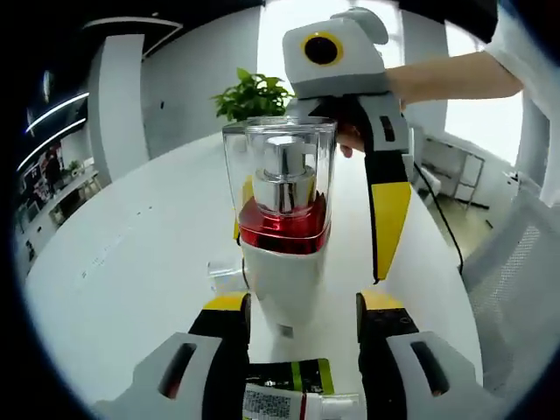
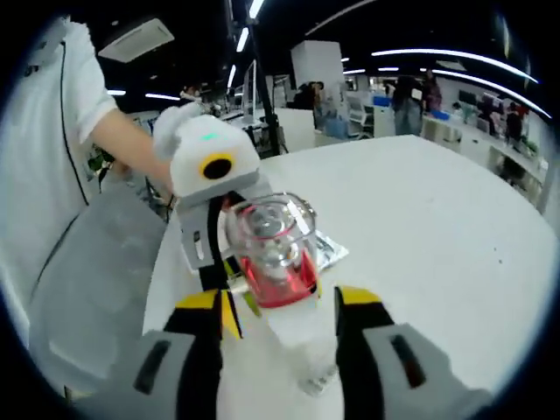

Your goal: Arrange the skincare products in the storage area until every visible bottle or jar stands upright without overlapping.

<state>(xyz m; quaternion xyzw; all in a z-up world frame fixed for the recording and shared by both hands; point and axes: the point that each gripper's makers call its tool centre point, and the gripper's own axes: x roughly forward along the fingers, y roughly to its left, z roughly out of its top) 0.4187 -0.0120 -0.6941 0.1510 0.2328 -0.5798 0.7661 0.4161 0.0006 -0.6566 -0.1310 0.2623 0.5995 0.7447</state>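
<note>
Left gripper (image 1: 302, 319) jaws flank an upright pump bottle (image 1: 282, 223) on a white table (image 1: 131, 262); grip uncertain. Right gripper (image 2: 278, 319) likewise. Tube (image 1: 289, 398) at 6 o'clock, label unreadable; plant (image 1: 254, 94) at 12.

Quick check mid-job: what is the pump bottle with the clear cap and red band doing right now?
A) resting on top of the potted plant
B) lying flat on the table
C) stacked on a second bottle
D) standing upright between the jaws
D: in the left gripper view the pump bottle stands upright on the white table, between the jaws of the left gripper, with the right gripper beside it.
</note>
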